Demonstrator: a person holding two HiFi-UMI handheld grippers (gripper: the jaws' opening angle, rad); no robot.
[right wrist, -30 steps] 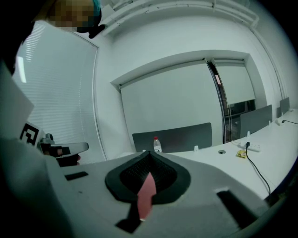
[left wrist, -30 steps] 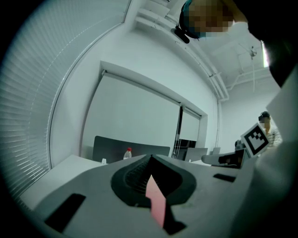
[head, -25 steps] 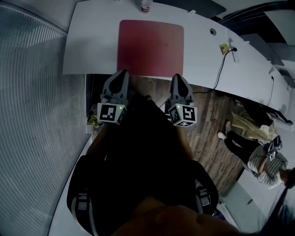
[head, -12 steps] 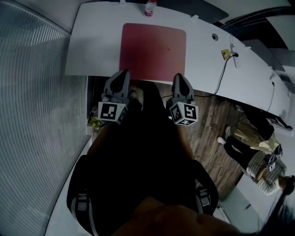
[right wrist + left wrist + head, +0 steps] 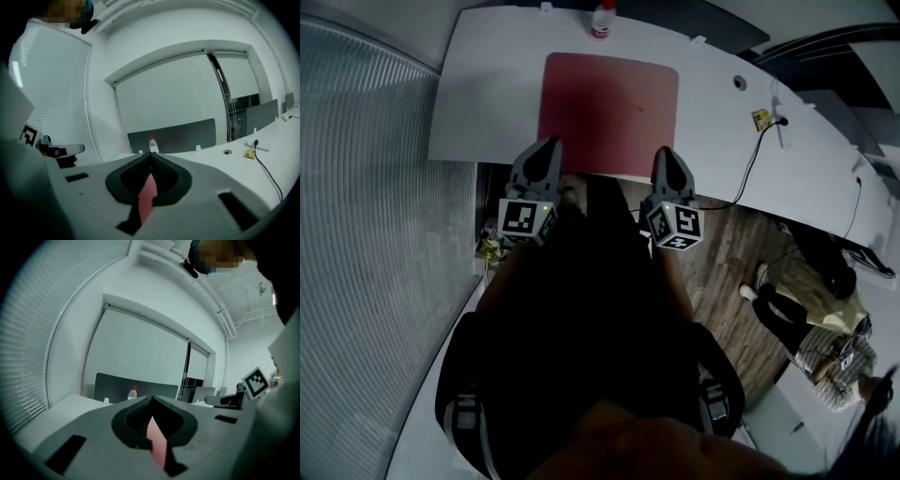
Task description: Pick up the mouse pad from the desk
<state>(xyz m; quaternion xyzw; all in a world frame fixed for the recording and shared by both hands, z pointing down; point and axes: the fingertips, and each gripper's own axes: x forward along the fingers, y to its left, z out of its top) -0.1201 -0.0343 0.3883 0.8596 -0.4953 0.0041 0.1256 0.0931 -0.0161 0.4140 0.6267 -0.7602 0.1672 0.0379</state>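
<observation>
Left gripper (image 5: 549, 145): grey moulded jaws closed on the near edge of the pad (image 5: 609, 108). In the left gripper view a thin pink strip of pad (image 5: 157, 441) sits edge-on between the ribbed black jaw liners. Right gripper (image 5: 663, 152): same state, clamped on the pad's near edge further right, with a pink strip (image 5: 146, 197) showing between its liners. Each gripper carries a cube (image 5: 525, 220) with black-and-white square markers.

Desk (image 5: 487, 94): white, smooth, with a curved outline.

Blinds (image 5: 356, 187): finely ribbed, on the left.

Floor (image 5: 722, 253): wood-grain planks under the desk edge.

Divider (image 5: 178, 136): dark grey flat panel along the far side of the desk.

Pad: dull red-pink, matte, rectangular with rounded corners. It lies on the desk, its near edge at the desk's front rim, where both grippers hold it. Cannot tell whether that edge is raised.

Cable (image 5: 750, 155): thin, black, running from a white power strip (image 5: 261, 146) over the desk edge.

Bottle (image 5: 599, 19): small and pale with a red cap, beyond the pad's far edge. Its label print is too small to read.

Tag (image 5: 759, 119): small, yellow, beside the strip. Its print is unreadable.

Round grommet hole (image 5: 739, 82) in the desktop, right of the pad.
</observation>
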